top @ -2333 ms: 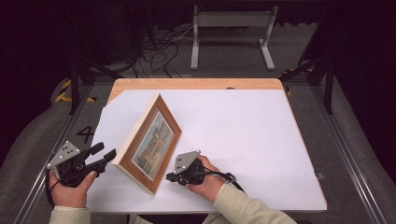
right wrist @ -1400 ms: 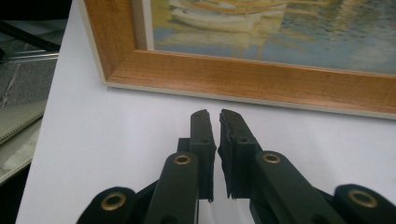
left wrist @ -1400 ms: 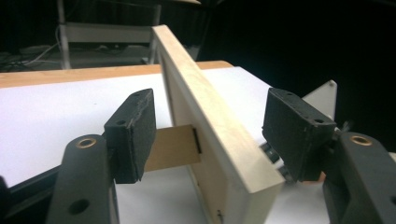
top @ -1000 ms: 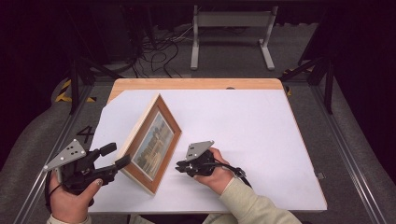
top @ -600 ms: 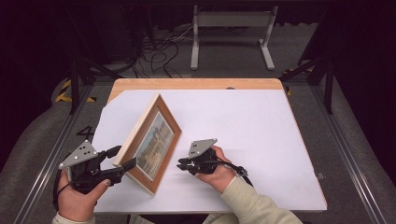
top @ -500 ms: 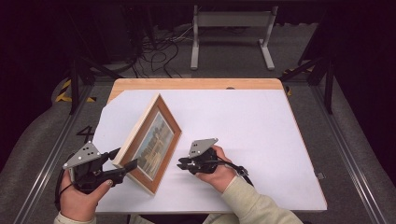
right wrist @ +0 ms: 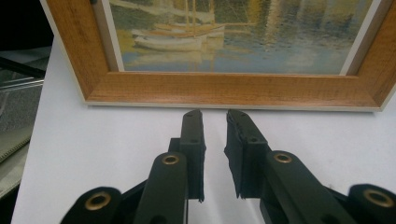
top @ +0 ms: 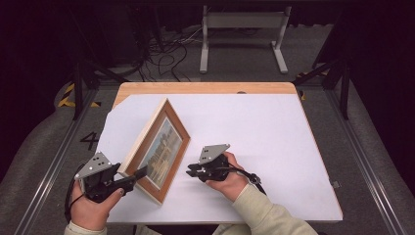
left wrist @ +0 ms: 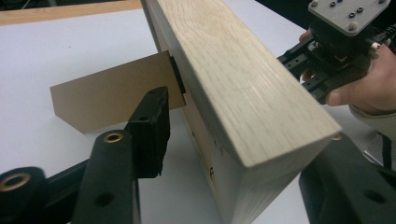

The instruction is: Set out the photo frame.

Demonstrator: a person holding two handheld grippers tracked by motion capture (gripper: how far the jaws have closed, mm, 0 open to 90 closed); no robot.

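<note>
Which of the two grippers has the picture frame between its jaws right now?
The left gripper: its jaws have been closing and straddle the picture frame's near corner. The right gripper points at the front with nothing between its jaws.

White sheet [top: 254,147] covers most of surface, wood edge [top: 205,88] bare along far side and at far left corner. Grey floor [top: 372,147] around it. Metal rails [top: 44,181] run along both sides. Pale metal stand [top: 242,29] on floor beyond surface; tangle of black cables [top: 169,51] just left of it. Yellow-black tape [top: 66,98] and painted figure 4 [top: 90,140] on floor at left.
</note>
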